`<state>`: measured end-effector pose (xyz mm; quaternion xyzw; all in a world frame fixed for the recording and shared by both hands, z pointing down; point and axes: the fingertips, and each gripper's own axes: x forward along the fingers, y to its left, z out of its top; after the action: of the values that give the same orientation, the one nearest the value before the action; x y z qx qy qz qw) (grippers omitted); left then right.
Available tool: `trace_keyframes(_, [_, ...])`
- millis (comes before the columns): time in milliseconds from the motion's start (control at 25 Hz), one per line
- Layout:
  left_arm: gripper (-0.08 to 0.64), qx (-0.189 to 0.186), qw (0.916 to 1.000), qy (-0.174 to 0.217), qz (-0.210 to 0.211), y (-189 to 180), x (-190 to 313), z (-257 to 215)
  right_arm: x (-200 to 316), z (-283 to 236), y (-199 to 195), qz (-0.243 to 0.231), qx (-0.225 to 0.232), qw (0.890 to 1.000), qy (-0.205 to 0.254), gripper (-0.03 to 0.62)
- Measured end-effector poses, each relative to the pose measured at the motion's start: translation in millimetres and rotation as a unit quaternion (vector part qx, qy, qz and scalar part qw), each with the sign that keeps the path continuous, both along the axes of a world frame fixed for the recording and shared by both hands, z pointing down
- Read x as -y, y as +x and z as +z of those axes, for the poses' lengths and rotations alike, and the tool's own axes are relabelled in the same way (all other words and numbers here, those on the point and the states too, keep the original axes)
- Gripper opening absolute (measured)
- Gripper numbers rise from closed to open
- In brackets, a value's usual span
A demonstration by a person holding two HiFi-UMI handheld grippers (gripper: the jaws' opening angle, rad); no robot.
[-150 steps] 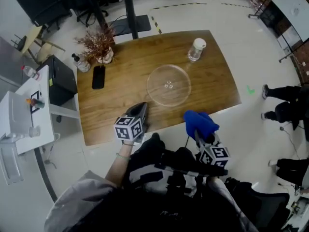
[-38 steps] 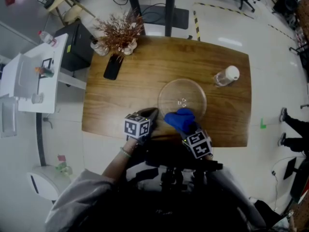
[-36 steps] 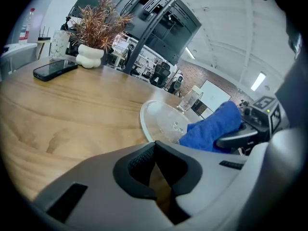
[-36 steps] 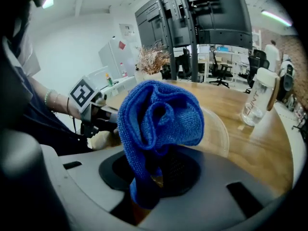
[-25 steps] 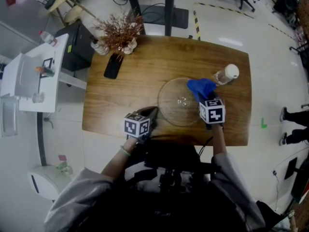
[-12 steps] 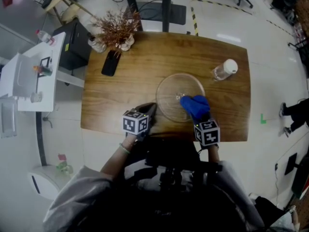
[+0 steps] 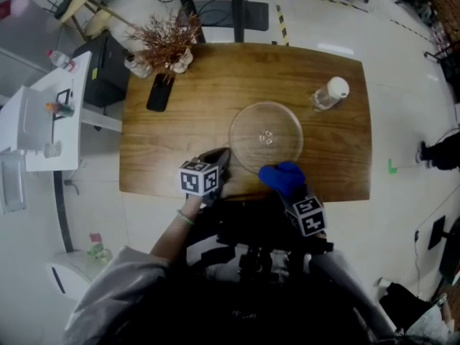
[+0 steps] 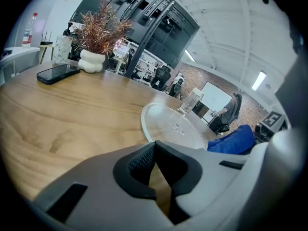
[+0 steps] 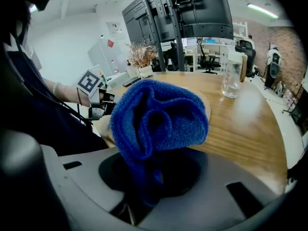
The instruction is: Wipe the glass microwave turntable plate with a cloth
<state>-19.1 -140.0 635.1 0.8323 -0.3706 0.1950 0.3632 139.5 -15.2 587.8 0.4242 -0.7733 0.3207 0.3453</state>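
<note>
Plate: the glass turntable plate [image 7: 266,136] is being left flat on the wooden table [image 7: 180,131], near the middle of its front half, with nothing lying on it.
Cloth: the blue cloth [image 7: 282,180] is being held bunched at the plate's near rim, over the front edge of the table. Whether the glass is being touched cannot be told.
Right gripper: the right gripper [image 7: 291,196] is being kept clamped on the cloth. In the right gripper view its jaws are being pressed onto the lower folds, and the bulk of the cloth [image 9: 159,119] is being pushed up above them.
Left gripper: the left gripper [image 7: 219,158] is being held low at the table's front edge, to the left of the plate and apart from it. In the left gripper view the jaw tips are being pressed together with nothing between them [image 8: 155,146], and the plate [image 8: 175,129] is being framed just beyond.
Bottle: a clear bottle [image 7: 329,93] with a white cap is being shown upright, beyond the plate's far right side and apart from it.
Phone: a dark phone [image 7: 159,92] is being shown flat near the far left corner.
Plant: dried stems in a white vase [image 7: 164,45] are being shown just behind the phone.
</note>
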Motion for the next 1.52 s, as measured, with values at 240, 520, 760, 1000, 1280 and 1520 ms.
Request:
trace_keyframes(240, [-0.005,-0.009,0.9999,0.012,0.0,1,0,-3,26,-16,13,0.038,0.019,0.998,0.036,0.11])
trace_keyframes(520, [-0.005,-0.009,0.9998,0.018,0.001,3,-1,-4,108,-28,66,0.09,-0.029,0.991,0.095,0.11])
trace_keyframes(760, [-0.005,-0.013,0.9997,0.021,0.003,3,-2,-5,150,-10,93,0.114,-0.067,0.987,0.09,0.11])
trace_keyframes(1000, [-0.005,-0.013,0.9996,0.026,0.009,3,-3,-6,116,9,80,0.122,-0.05,0.99,0.057,0.11])
trace_keyframes(1280, [-0.005,0.005,0.9988,0.035,0.033,6,-6,-4,66,10,60,0.125,-0.026,0.991,0.045,0.11])
trace_keyframes(1520, [-0.005,0.018,0.9963,0.049,0.068,11,-11,-2,32,13,34,0.123,-0.005,0.992,0.038,0.11])
